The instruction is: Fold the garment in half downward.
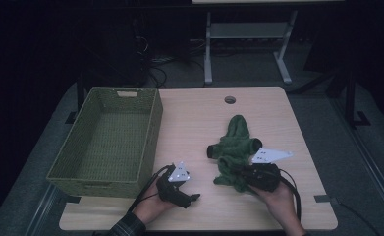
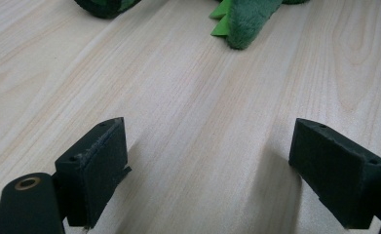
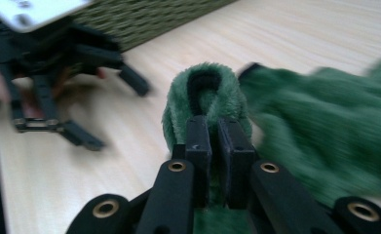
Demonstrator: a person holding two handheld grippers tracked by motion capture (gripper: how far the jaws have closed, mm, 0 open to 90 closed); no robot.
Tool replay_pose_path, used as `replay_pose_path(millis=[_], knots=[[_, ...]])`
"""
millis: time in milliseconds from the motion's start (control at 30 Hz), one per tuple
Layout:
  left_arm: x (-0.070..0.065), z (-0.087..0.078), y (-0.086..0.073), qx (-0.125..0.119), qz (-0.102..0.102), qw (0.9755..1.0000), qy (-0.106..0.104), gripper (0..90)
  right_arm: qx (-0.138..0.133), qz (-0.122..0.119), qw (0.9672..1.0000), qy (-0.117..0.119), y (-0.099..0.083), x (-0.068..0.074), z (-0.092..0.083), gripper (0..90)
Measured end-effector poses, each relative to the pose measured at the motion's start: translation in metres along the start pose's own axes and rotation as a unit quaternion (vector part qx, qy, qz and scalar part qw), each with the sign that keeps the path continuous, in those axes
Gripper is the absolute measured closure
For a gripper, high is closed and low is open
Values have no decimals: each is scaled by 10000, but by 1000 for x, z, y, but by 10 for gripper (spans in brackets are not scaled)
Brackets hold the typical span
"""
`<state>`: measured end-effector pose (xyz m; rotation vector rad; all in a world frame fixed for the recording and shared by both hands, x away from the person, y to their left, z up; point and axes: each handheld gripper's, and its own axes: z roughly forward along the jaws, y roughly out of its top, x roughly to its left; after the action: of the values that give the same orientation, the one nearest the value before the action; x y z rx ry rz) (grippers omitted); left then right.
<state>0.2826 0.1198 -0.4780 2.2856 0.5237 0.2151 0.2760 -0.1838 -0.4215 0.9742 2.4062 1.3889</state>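
A green plush toy lies crumpled on the wooden table, right of the middle. My right gripper sits at the toy's near end. In the right gripper view its jaws stand nearly together, pinching a fold of green plush. The rest of the toy trails off to the right, blurred. My left gripper rests near the table's front edge, left of the toy and apart from it. Its jaws stand wide apart over bare wood. A spiked green end of the toy lies beyond them.
A green woven basket with nothing in it stands at the table's left, its wall close to the left gripper. A round cable hole is at the table's far edge. Behind the table are a white desk frame and cables on the floor.
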Motion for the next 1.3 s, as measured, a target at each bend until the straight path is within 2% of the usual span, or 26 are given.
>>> replay_pose_path(millis=[67,100,167,200,300,333,433,500,600,733,800,900,1033,1100,1200,1300], knots=[[0,0,0,2,4,10000,1,133,-22,118,9998,-151,-2,-8,-6,834],[0,0,0,4,5,10000,1,133,7,183,9993,-314,-6,-18,-11,831],[0,0,0,5,6,10000,1,133,38,218,9991,-348,-7,-20,-12,826],[0,0,0,4,7,10000,1,133,124,251,9986,-448,-10,-24,-13,817],[0,0,0,2,4,10000,0,133,276,359,9956,-816,-17,-37,-15,801],[0,0,0,4,6,10000,0,133,276,359,9956,-816,-17,-37,-15,801],[0,0,0,4,6,10000,0,133,371,410,9920,-1138,-20,-45,-21,792],[0,0,0,4,6,10000,0,133,337,477,9909,-1210,-22,-49,-25,781],[0,0,0,4,6,10000,1,133,181,504,9915,-1182,-21,-46,-35,762],[0,0,0,15,22,10000,3,133,77,469,9951,-867,-15,-33,-37,720],[0,0,0,0,5,10000,3,133,123,421,9967,-679,-12,-26,-30,697],[0,0,0,5,10,10000,-2,133,285,257,9978,-540,-10,-18,-15,664],[0,0,0,4,9,10000,-2,133,607,141,9962,-613,-11,-15,6,650],[0,0,0,6,12,10000,-3,133,696,231,9955,-601,-13,-18,12,680],[0,0,0,17,26,10000,-5,133,841,227,9942,-636,-15,-21,17,738],[0,0,0,24,21,10000,-4,133,972,293,9931,-593,-18,-22,20,864]])
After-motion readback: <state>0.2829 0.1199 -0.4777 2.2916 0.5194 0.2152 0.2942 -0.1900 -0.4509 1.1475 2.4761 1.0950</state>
